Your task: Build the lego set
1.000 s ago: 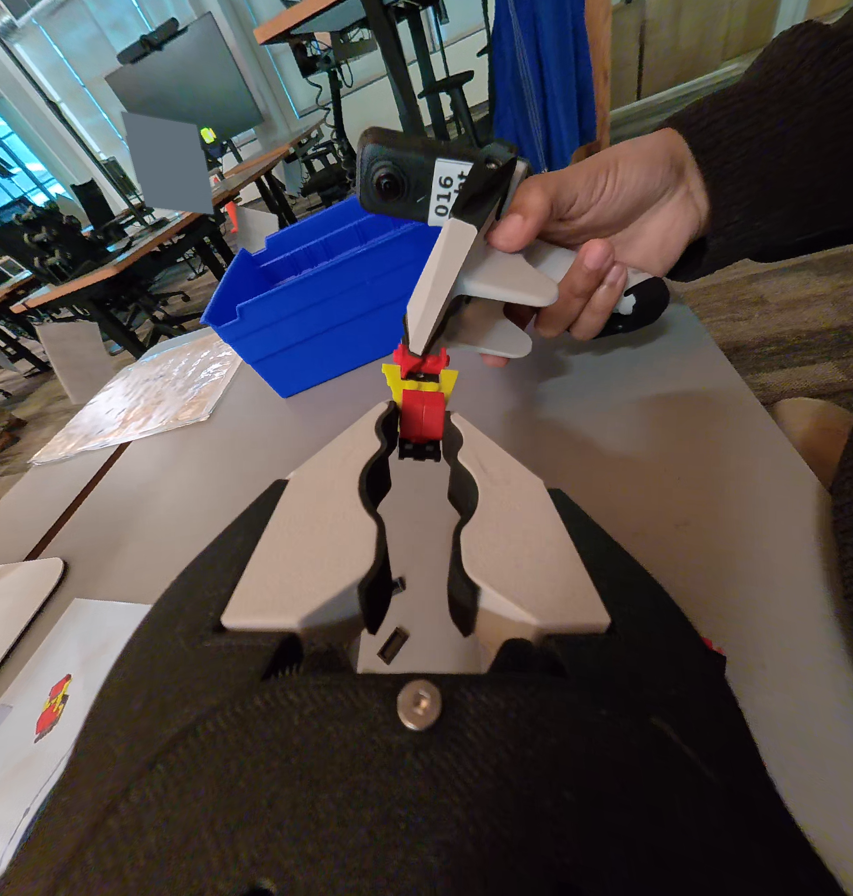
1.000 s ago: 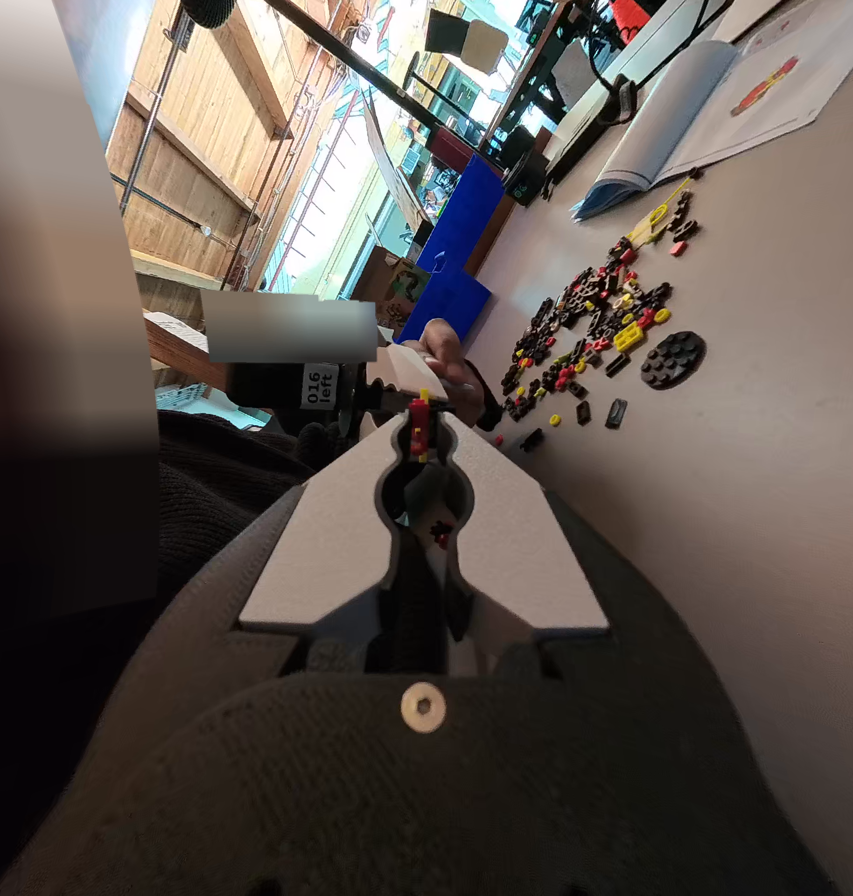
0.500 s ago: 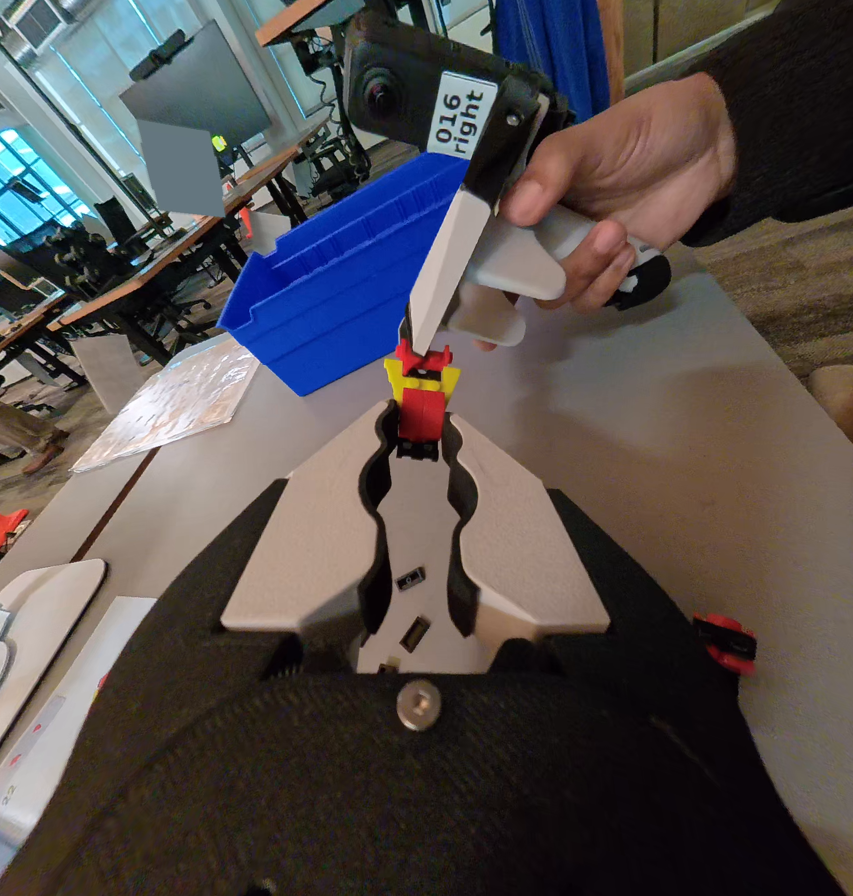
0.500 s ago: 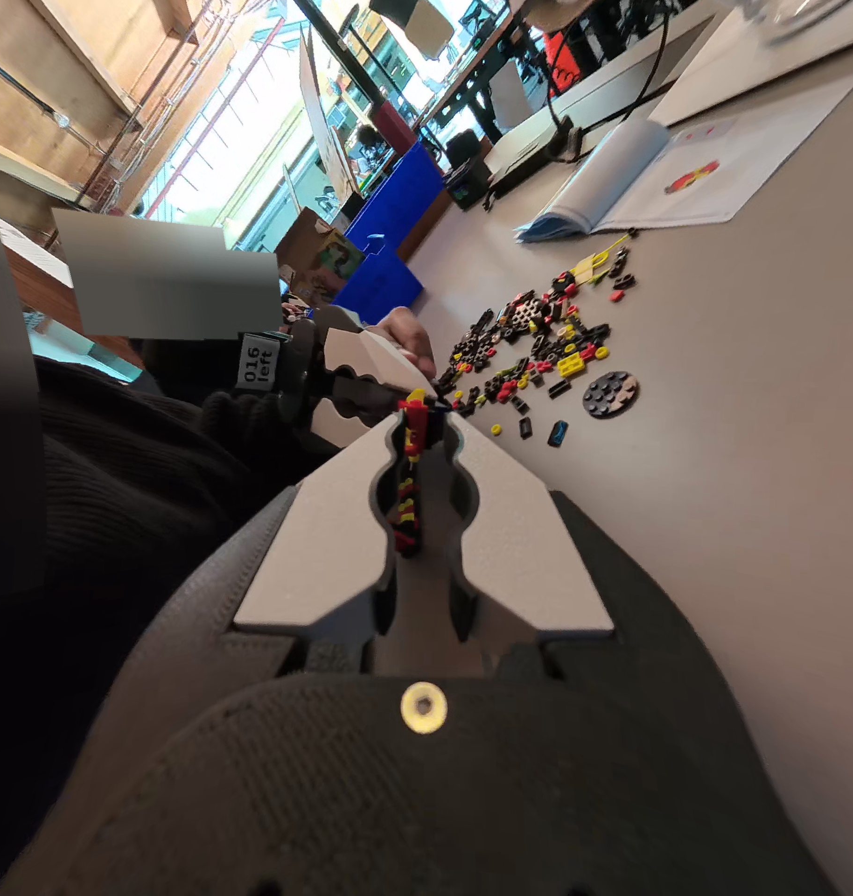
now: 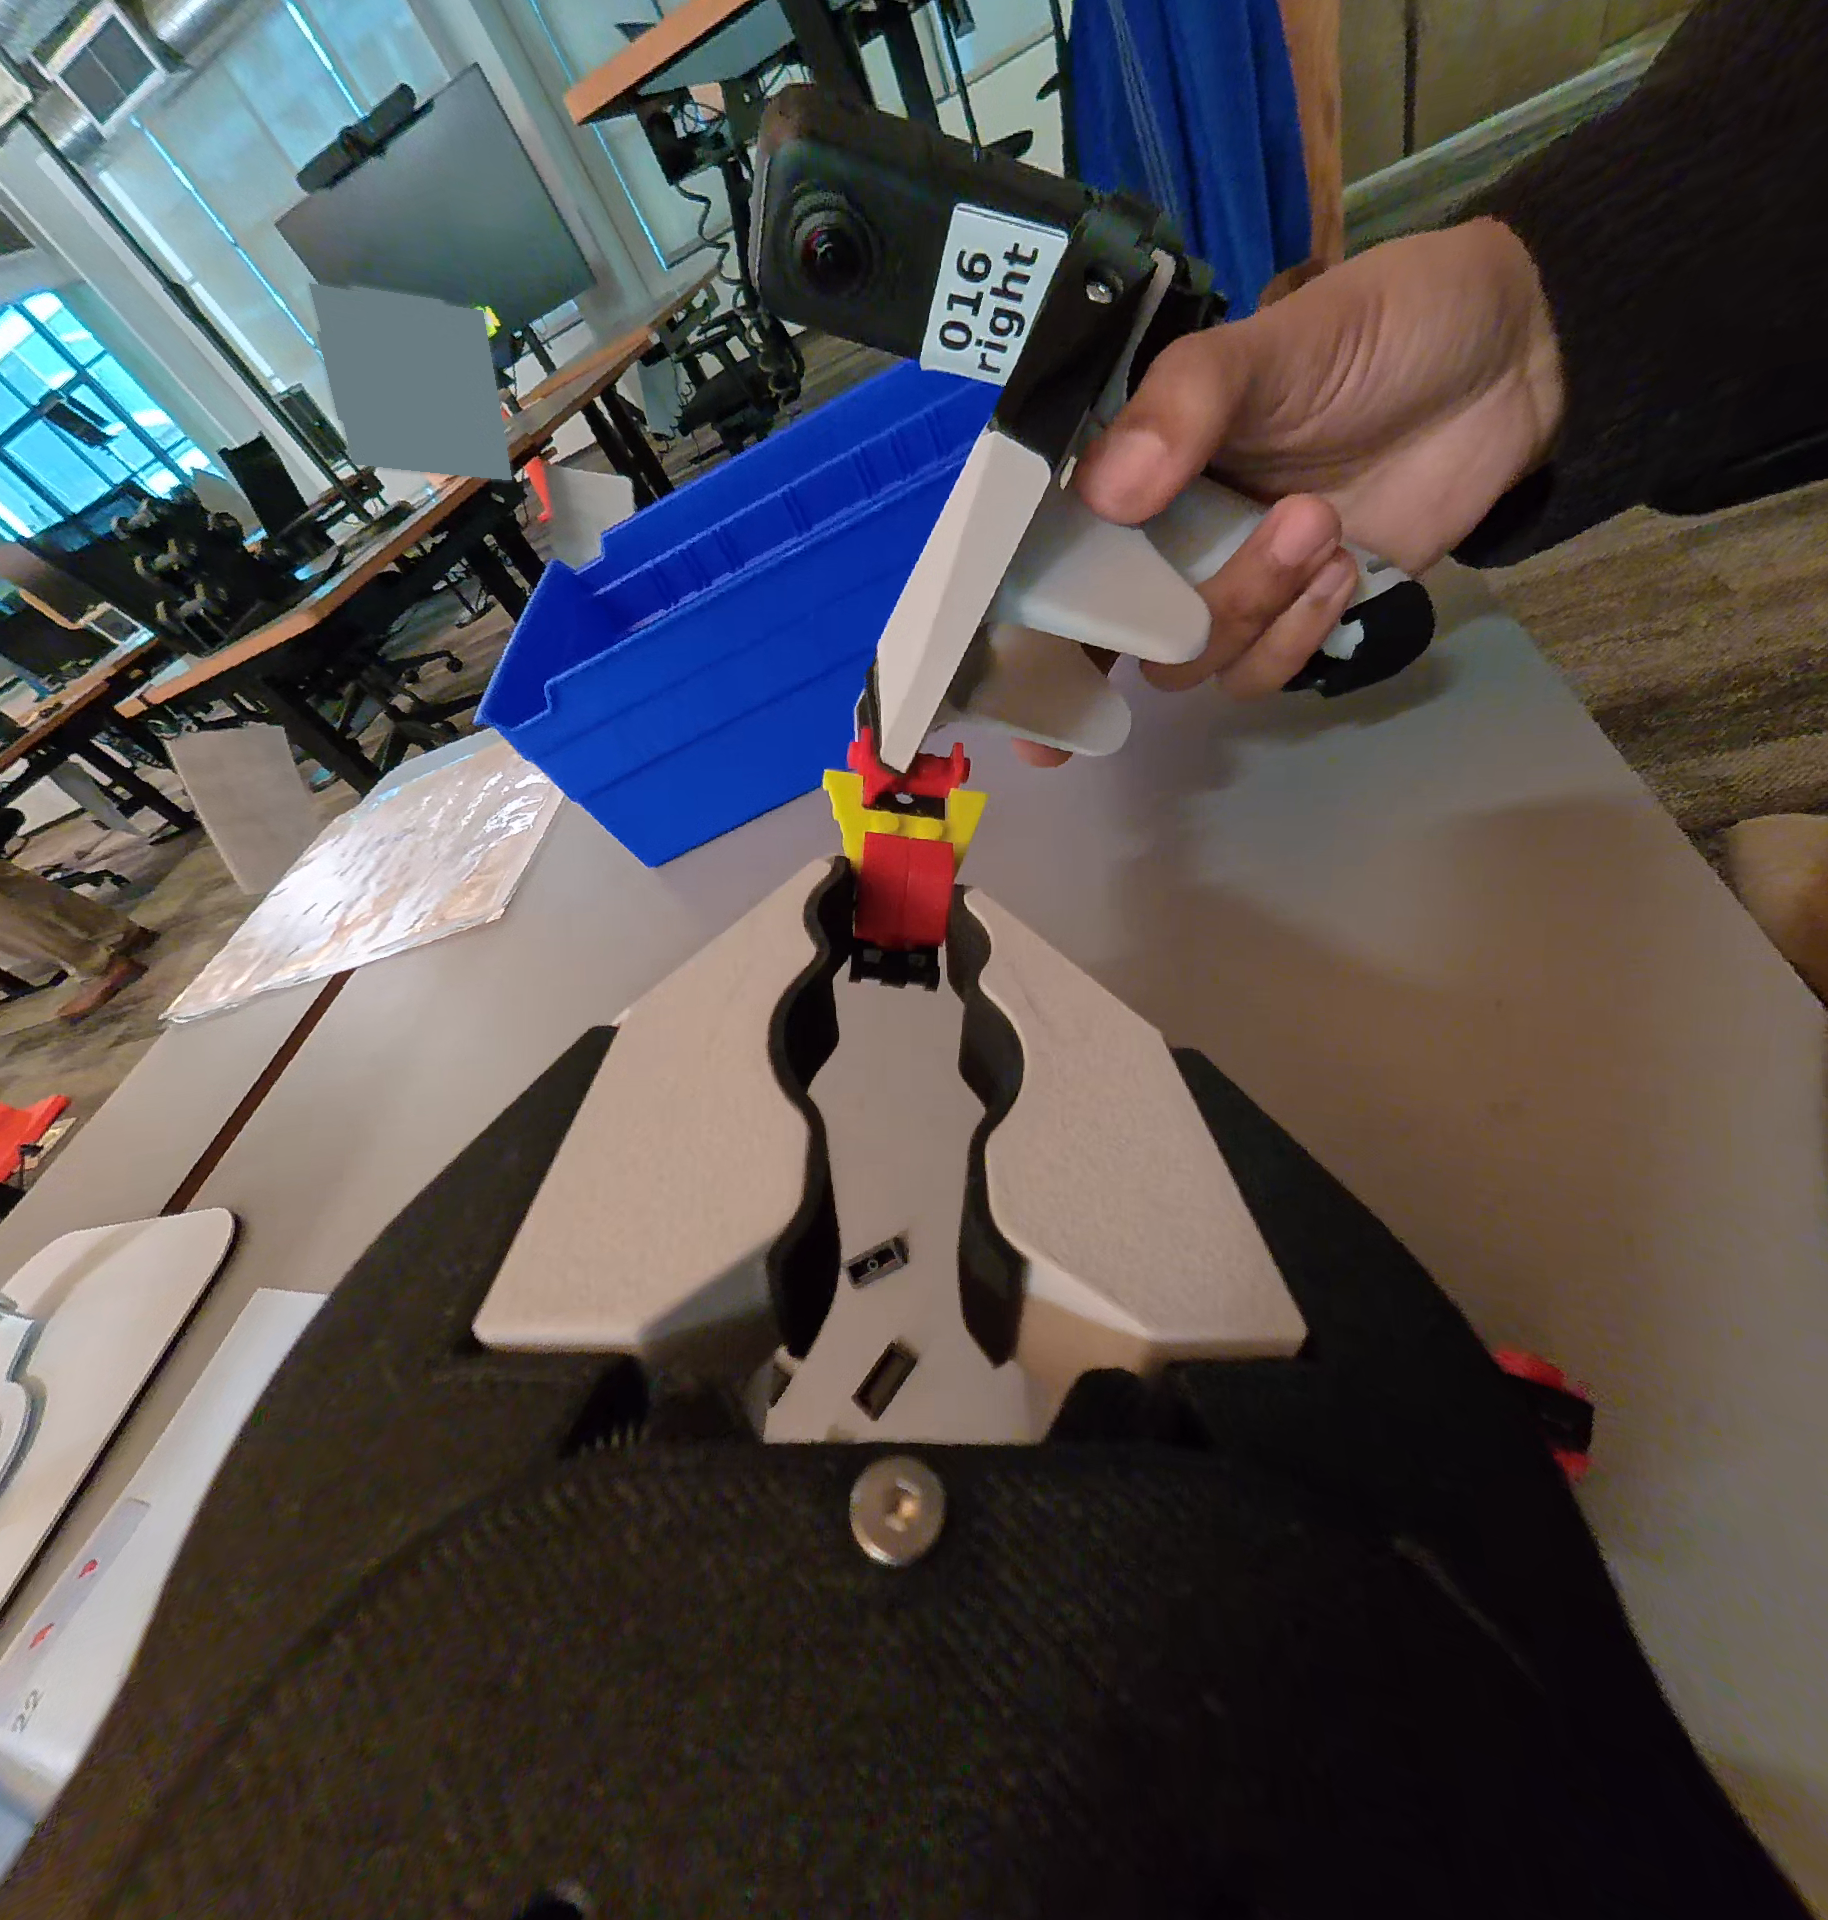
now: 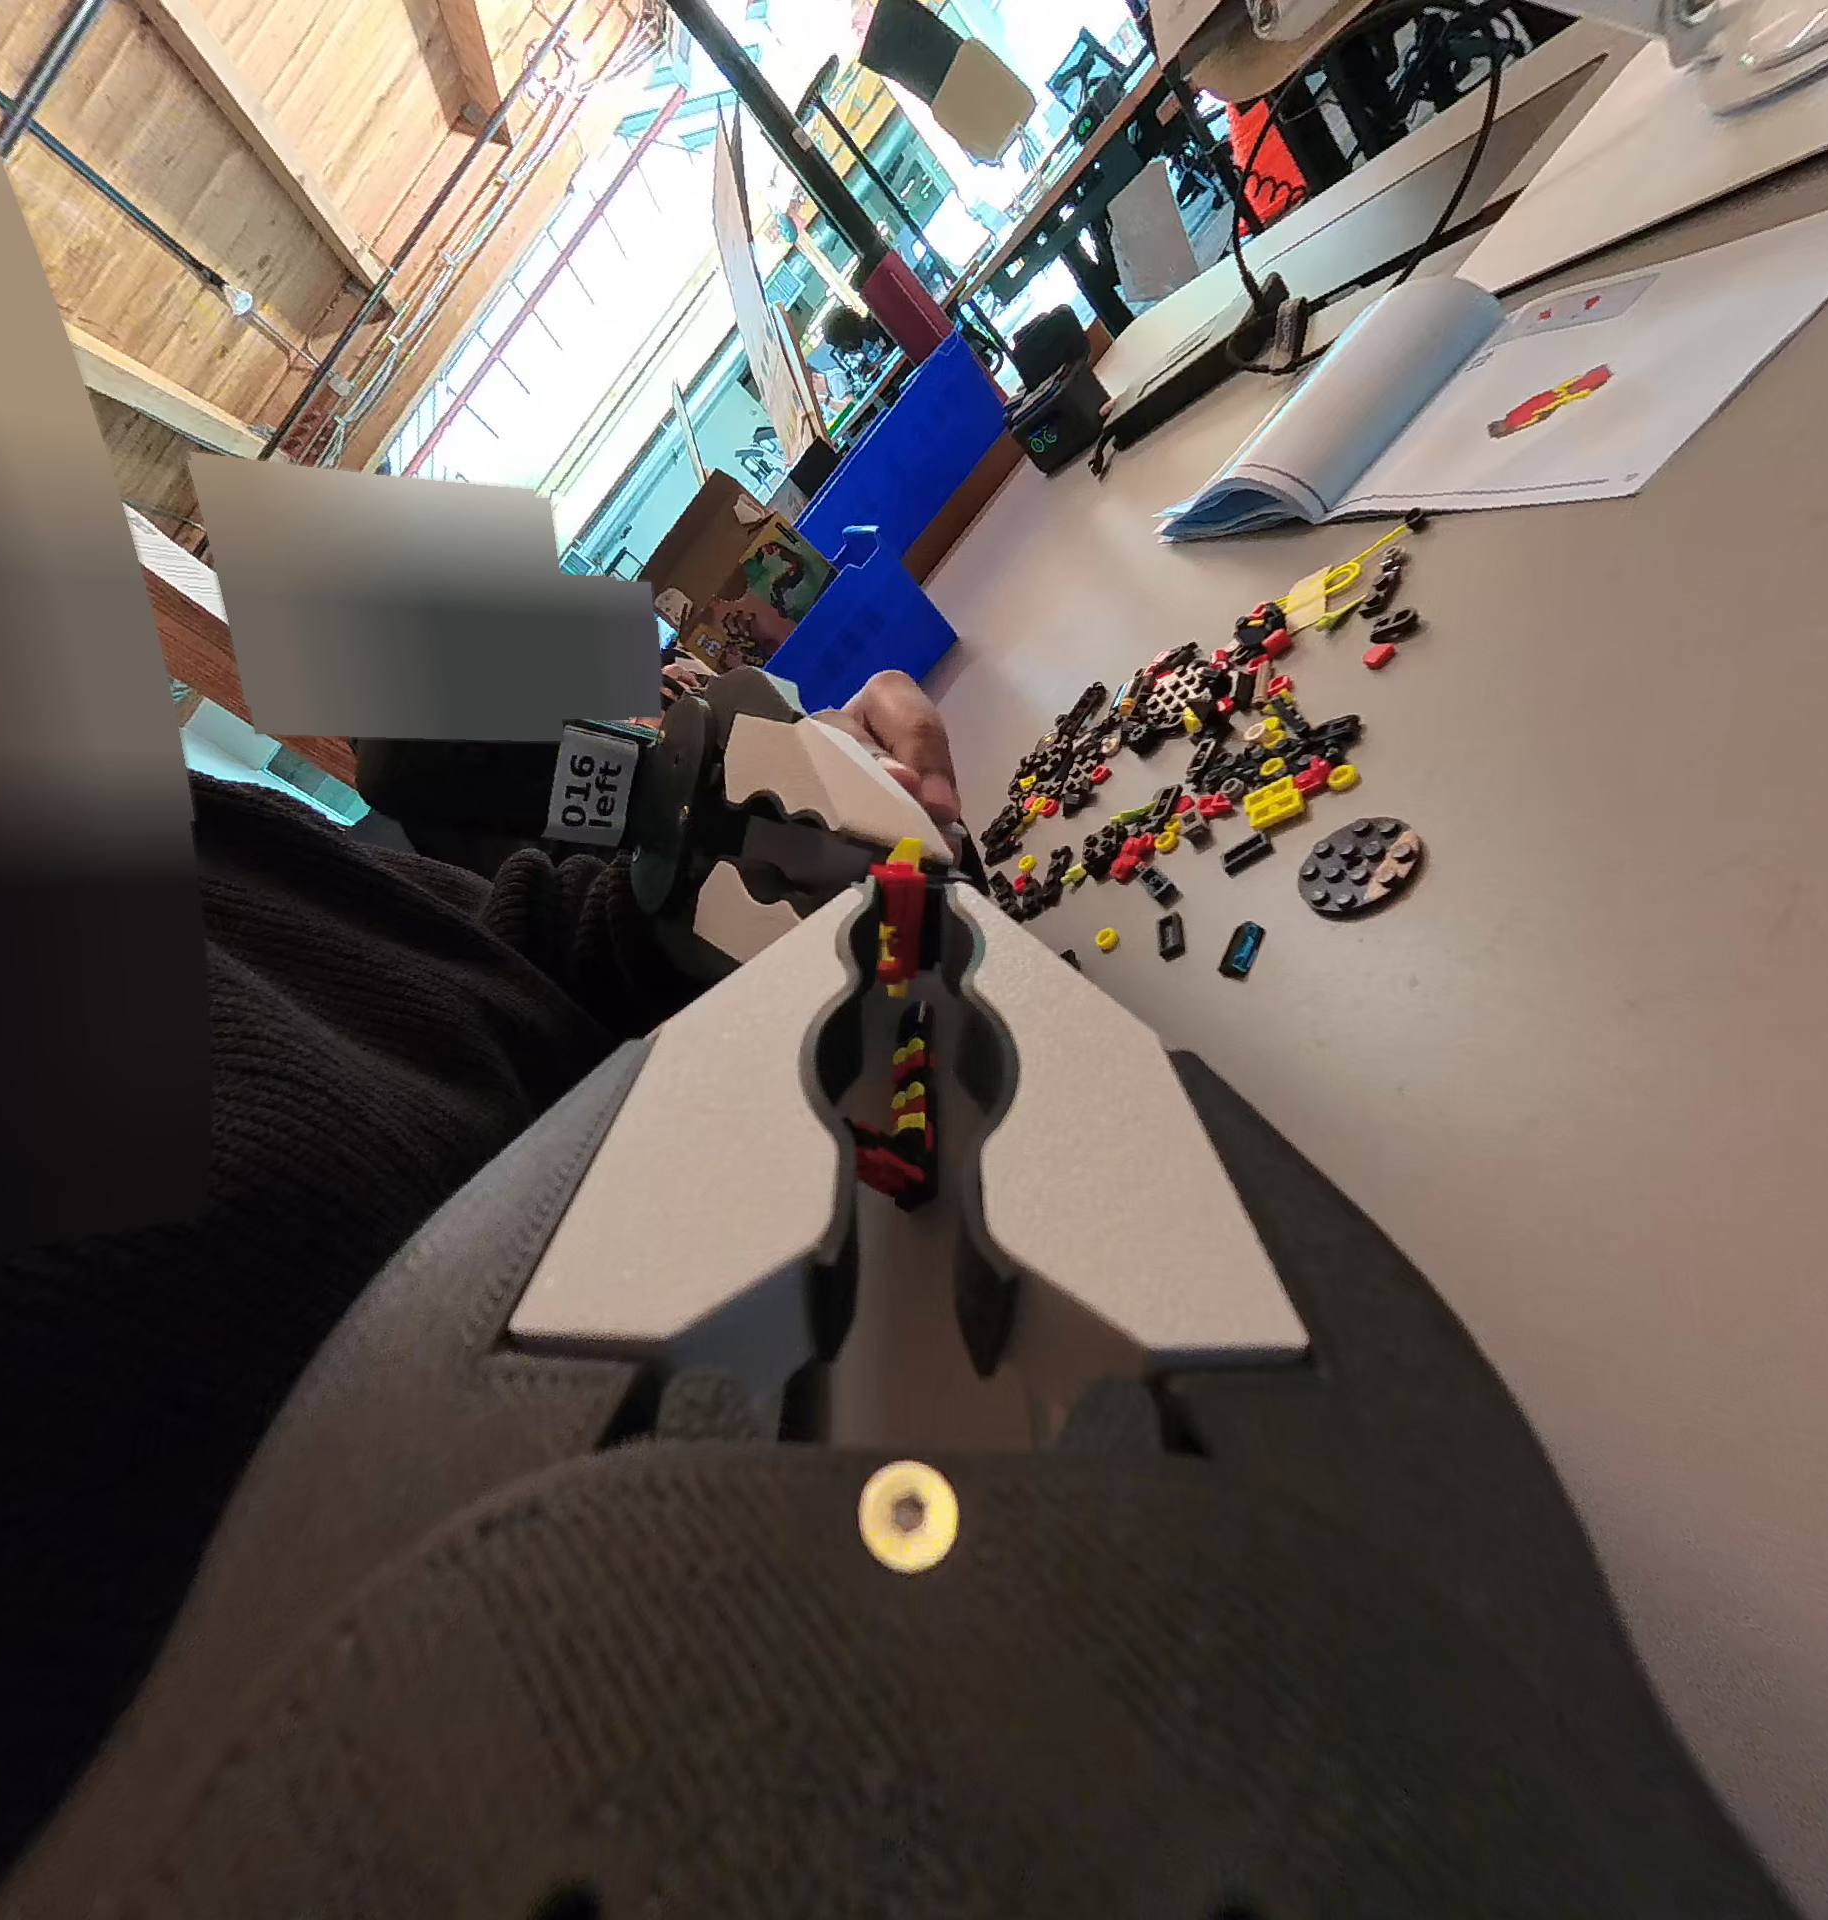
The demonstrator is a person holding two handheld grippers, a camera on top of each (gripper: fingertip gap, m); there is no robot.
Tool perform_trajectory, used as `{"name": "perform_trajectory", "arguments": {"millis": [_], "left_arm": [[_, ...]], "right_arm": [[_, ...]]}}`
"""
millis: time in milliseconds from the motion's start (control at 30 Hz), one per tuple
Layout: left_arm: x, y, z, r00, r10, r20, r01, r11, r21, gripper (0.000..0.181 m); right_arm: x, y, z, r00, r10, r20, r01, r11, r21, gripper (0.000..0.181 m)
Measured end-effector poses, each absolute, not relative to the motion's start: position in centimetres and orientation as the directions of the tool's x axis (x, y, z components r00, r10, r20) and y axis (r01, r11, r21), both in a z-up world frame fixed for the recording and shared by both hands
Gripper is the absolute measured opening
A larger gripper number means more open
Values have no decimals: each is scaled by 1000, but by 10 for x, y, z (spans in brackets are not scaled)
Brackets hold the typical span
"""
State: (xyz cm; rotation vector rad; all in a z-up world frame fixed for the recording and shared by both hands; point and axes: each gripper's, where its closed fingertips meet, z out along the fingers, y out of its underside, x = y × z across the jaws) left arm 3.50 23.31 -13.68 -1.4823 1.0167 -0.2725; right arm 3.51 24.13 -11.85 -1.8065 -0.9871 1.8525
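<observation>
A small red, yellow and black lego assembly (image 5: 902,883) is held between both grippers above the grey table (image 5: 1305,935). My left gripper (image 5: 899,914) is shut on its red and black lower part. My right gripper (image 5: 892,750) comes down from above in a person's hand, and its tips pinch the red piece on top of the assembly. In the right wrist view my right gripper (image 6: 902,920) is shut on the same assembly (image 6: 897,925), with the left gripper (image 6: 915,847) just behind it. Loose bricks (image 6: 1190,769) lie on the table to the right.
A blue bin (image 5: 744,644) stands behind the assembly, beside a clear plastic sheet (image 5: 370,894). An open instruction booklet (image 6: 1512,416) and a round black plate (image 6: 1359,868) lie near the bricks. Two small black bricks (image 5: 876,1270) lie under the left gripper. The person's dark sleeve fills the left.
Both grippers keep hold of the assembly. The right gripper's body has swung up and nearer to the left camera, and the right view has turned to show more of the table and bricks.
</observation>
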Motion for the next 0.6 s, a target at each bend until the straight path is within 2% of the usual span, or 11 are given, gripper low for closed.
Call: {"name": "perform_trajectory", "arguments": {"millis": [400,600], "left_arm": [[37,232,-134,594,-706,-385,-412,144,-900,14],[32,237,-139,614,-708,-350,-408,96,-908,14]], "right_arm": [[41,239,-112,-97,725,-682,209,-655,-726,9],[35,246,-116,-31,747,-664,198,-646,-737,9]]}}
